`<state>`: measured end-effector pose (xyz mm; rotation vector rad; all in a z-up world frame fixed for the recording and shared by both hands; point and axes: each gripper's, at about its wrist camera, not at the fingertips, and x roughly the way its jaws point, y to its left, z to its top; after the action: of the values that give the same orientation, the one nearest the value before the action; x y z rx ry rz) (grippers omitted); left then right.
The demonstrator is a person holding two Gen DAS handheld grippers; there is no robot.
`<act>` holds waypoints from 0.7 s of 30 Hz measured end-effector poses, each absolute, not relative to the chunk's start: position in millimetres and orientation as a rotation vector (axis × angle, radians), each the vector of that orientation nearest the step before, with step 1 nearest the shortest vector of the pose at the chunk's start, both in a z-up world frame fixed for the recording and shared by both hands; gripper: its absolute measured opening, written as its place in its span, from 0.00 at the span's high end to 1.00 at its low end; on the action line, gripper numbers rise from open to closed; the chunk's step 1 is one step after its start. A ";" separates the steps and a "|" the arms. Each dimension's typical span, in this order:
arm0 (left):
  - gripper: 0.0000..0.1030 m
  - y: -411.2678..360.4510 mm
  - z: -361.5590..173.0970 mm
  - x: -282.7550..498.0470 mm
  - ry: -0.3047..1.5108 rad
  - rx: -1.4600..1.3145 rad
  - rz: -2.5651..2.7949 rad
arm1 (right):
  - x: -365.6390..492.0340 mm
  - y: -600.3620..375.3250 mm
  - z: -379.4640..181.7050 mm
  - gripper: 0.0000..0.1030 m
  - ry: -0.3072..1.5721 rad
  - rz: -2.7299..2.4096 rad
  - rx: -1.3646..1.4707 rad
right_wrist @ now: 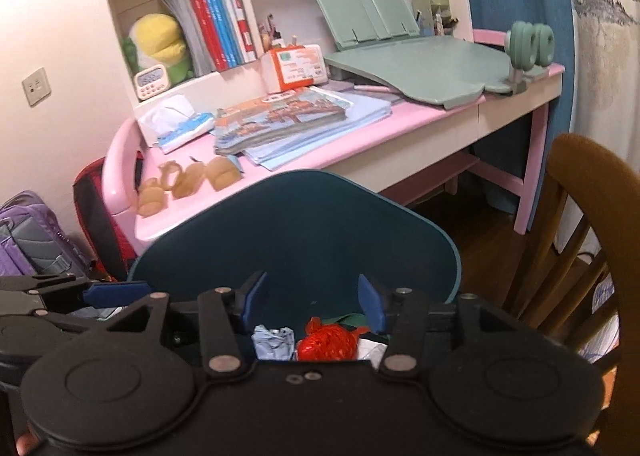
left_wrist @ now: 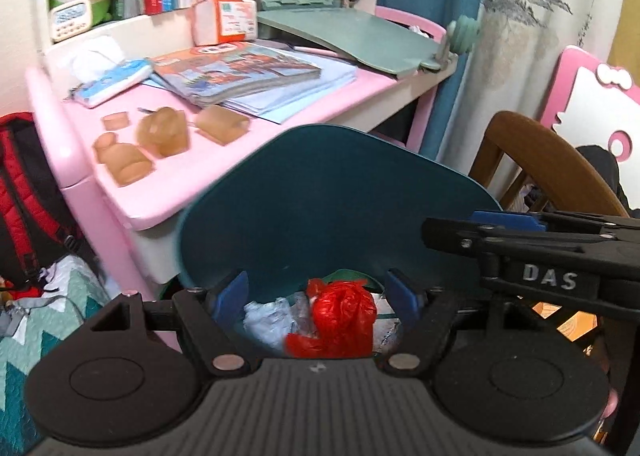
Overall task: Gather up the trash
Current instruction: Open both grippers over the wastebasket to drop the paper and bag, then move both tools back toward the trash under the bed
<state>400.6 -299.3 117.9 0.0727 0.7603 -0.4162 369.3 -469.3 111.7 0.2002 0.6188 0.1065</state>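
Left gripper (left_wrist: 318,292) released, red bag (left_wrist: 340,320) between fingers (left_wrist: 234,294), right gripper (right_wrist: 312,298) released over bin (right_wrist: 296,232), desk (right_wrist: 320,147) beyond.

Child's bedroom: pink study desk (right_wrist: 360,131)

1. The crinkly red plastic bag (left_wrist: 340,316) looks shiny.
2. The smooth pink desk top (right_wrist: 360,135) is glossy.
3. The curved brown wooden chair (right_wrist: 580,191) looks polished.
4. The dark teal plastic lid (left_wrist: 320,195) looks matt.

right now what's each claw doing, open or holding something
Left claw: open, holding nothing, above the red bag in the bin.
Right claw: open, holding nothing.
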 end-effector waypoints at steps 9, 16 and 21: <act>0.25 -261.4 143.1 353.8 0.702 0.045 -0.409 | 328.4 -440.1 138.9 0.51 0.589 0.181 0.155; 0.25 -217.9 162.9 305.7 0.663 0.036 -0.384 | 285.7 -393.9 164.2 0.51 0.538 0.273 0.077; 0.21 -174.6 171.7 269.2 0.630 0.017 -0.353 | 259.2 -350.1 176.6 0.51 0.513 0.364 0.031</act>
<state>269.2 -174.6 171.7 0.0171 0.6303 -0.3534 259.2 -350.1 176.6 0.0311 0.5127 0.3637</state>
